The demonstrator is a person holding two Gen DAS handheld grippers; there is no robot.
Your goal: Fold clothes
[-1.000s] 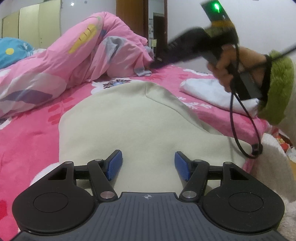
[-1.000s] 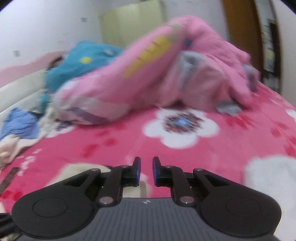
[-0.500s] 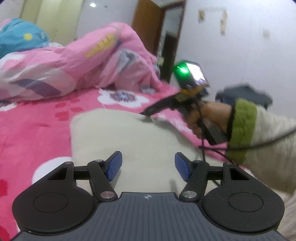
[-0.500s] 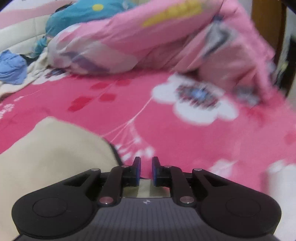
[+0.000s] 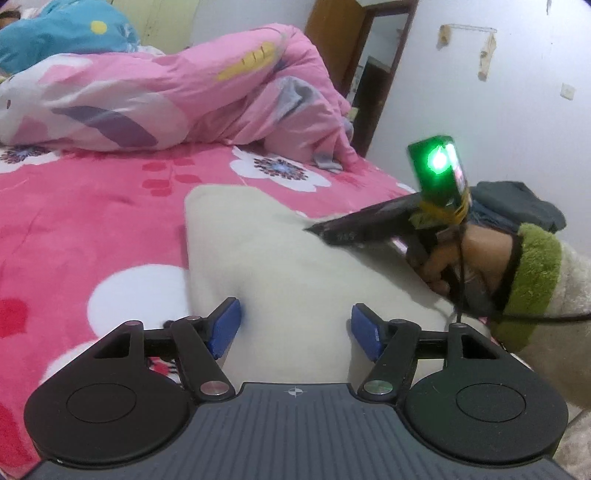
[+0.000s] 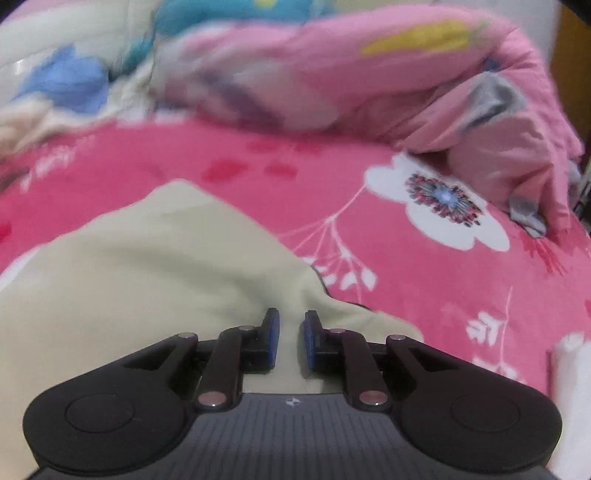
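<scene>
A cream garment (image 5: 280,258) lies spread on the pink flowered bedsheet (image 5: 92,221). My left gripper (image 5: 295,326) is open and empty, its blue pads over the garment's near part. My right gripper (image 6: 291,334) is nearly shut with a narrow gap, and the garment (image 6: 147,266) shows between and under its pads at the right edge; a grip on the cloth cannot be confirmed. From the left wrist view the right gripper (image 5: 314,229) shows with its tip down on the garment's right edge, a green light on its top.
A rumpled pink quilt (image 5: 192,92) lies across the far side of the bed. A blue pillow (image 5: 62,33) is at the far left. A dark clothes pile (image 5: 517,203) sits right of the bed. A wooden door (image 5: 332,48) stands behind.
The right gripper has come down from above the bed to the garment's right edge. The left gripper has stayed open over the garment and turned a little to the right.
</scene>
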